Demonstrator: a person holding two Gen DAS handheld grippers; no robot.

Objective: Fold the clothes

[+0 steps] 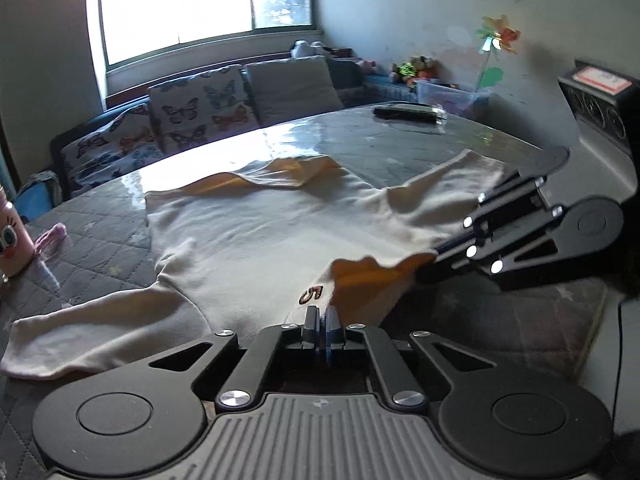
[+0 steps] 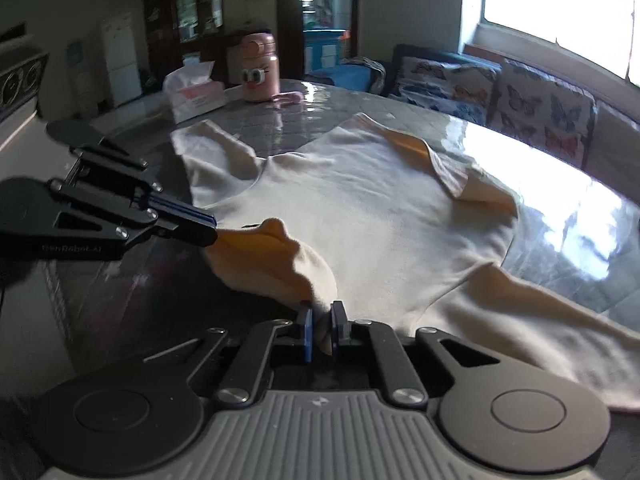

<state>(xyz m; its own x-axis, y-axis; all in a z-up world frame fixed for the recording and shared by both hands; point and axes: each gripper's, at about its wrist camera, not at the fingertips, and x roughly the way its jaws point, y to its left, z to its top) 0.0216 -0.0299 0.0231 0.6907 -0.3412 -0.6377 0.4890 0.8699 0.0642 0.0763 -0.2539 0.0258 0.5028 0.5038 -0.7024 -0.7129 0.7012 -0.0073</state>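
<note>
Shirt hem pinched, both tools low.

One cream long-sleeved shirt with an orange lining lies on the single quilted grey bench under glossy clear plastic, and two black two-finger tools are in play, left tool and right tool. One pink cartoon-eyed bottle, one pink tissue box, one flat black object, two butterfly-print cushions, one plain grey cushion, one paper pinwheel.
</note>
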